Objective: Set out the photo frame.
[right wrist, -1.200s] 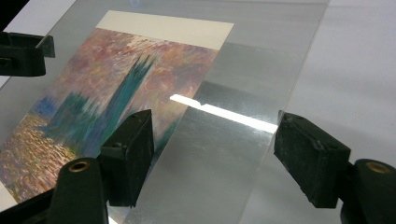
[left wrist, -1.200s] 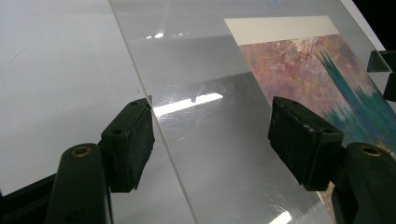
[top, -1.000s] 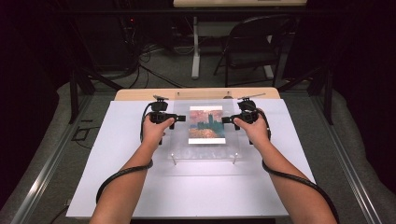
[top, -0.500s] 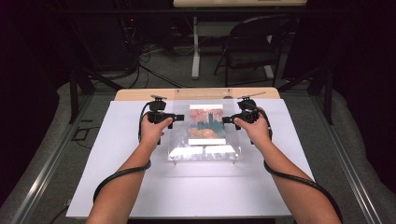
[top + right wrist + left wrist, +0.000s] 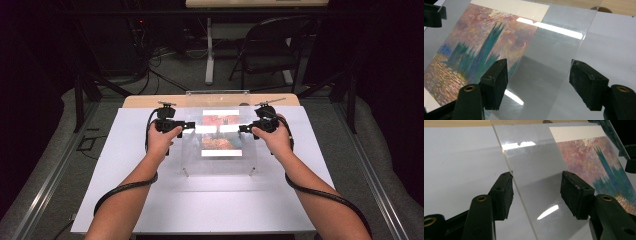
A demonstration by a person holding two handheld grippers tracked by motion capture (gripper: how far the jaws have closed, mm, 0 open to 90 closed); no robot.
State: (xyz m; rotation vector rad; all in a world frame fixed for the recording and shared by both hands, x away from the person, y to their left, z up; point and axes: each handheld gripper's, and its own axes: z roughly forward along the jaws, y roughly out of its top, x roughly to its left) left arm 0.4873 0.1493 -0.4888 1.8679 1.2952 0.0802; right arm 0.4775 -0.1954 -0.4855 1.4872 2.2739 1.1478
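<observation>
White sheeting covered the tabletop (image 5: 150, 200), with a wooden strip along its far edge and a dark room with a chair (image 5: 272, 50) beyond. At the centre sat a clear acrylic panel (image 5: 190, 150) on short standoffs, laid over a painted print (image 5: 221, 140), presumably to press the print flat while leaving it visible. The left gripper (image 5: 189, 125) stood at the panel's left edge and the right gripper (image 5: 244, 128) at its right edge, a symmetric placement that suited lifting or shifting the panel level. In the left gripper view the panel (image 5: 534, 175) edge passed between the fingers (image 5: 504, 192); the jaws had just been closing, yet a gap remained on both sides and nothing was gripped. In the right gripper view the fingers (image 5: 495, 82) stood wide apart astride the panel (image 5: 554, 57) edge, beside the print (image 5: 479, 50), without contact. Judged from this, the grasp was not yet made.
</observation>
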